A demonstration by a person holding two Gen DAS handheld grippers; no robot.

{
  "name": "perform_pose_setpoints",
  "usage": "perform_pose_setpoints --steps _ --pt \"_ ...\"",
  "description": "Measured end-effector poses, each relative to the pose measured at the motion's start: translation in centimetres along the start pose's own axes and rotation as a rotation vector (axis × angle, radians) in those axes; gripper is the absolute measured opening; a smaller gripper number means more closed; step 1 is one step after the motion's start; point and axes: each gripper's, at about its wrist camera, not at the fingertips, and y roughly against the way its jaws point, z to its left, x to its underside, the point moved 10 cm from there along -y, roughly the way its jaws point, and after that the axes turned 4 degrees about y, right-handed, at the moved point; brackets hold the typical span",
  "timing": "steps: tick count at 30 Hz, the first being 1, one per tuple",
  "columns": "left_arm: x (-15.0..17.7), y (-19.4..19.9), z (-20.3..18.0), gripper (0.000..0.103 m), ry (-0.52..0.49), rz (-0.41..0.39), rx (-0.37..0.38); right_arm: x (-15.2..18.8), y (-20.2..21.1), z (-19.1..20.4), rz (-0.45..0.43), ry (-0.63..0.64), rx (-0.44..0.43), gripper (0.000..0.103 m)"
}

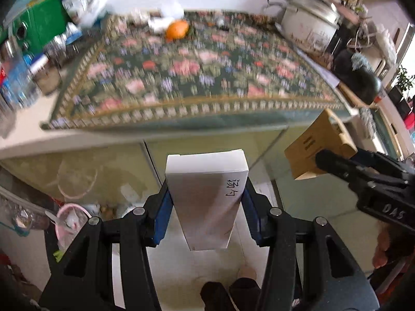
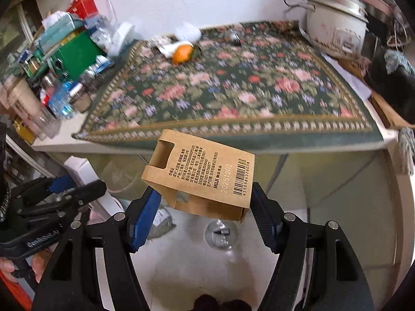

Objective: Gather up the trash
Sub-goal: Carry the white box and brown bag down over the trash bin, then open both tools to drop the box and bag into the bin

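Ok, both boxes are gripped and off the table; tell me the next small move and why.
Probably keep both boxes clamped and lower them toward a bin. The left gripper holds the white box and the right gripper the brown box, both clear of the table edge over the floor. No bin clearly shows, so find one before releasing.

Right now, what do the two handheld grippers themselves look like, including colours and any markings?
Both are black plastic frames with silver pivot bolts and blue finger pads. The left gripper and the right gripper look alike from their own cameras. White lettering runs along each body's side; the right one's partly reads "DAS".
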Motion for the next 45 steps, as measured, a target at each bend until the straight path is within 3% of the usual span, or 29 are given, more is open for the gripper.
perform_pose_setpoints --steps 8,21,30,34,37,45 --pt "6.2 -11.5 -0.5 0.05 0.07 0.125 -0.012 4.8 -5.7 -3.8 0.085 -0.007 0.009 0.066" --pt "17.3 -32.5 3.6 0.05 0.312 0.199 0.004 15.4 -23.0 -7.3 0.164 0.038 -0.061 0.066" --pt "22.3 -43.8 6.0 0.05 0.38 0.212 0.006 22.2 -33.8 -7.9 0.203 0.052 -0.105 0.066" --pt "24.3 -46.6 6.1 0.05 0.409 0.26 0.038 24.4 -36.3 -7.7 0.239 0.04 -0.132 0.066" --pt "25.2 -47.2 6.8 0.05 0.395 0.284 0.015 25.3 -37.1 -7.3 0.264 0.048 -0.15 0.066" --pt "24.7 -43.8 9.5 0.05 0.368 0.228 -0.074 26.4 -38.9 -5.2 0.321 0.111 -0.2 0.071"
